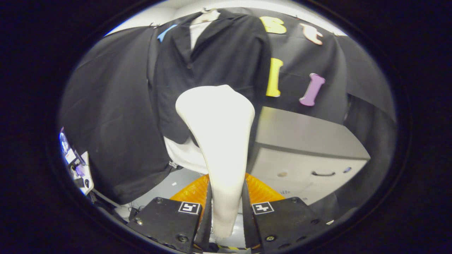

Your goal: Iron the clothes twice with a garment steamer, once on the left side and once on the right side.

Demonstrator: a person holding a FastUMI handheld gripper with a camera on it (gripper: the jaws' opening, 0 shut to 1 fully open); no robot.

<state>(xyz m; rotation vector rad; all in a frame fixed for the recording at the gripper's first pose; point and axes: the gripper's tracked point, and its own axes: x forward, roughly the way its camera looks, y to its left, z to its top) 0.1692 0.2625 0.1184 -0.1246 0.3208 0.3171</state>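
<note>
Claw clamps steamer, hiding jacket's hem.

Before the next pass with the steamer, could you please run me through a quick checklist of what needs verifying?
1. Grip: the hand-held gripper has both fingers pressed on the steamer handle. Ok.
2. Steamer aim: its wide head points up at the dark jacket. Ok.
3. Contact with the cloth: the head overlaps the jacket's lower front, but touching or apart is unclear. Cannot tell.
4. Jacket hanging: it hangs on a hanger against the booth wall. Ok.
5. Side room: the white cabinet stands close beside the jacket's edge. Cannot tell if it hinders.
6. Steam on: none visible. Cannot tell.
</note>
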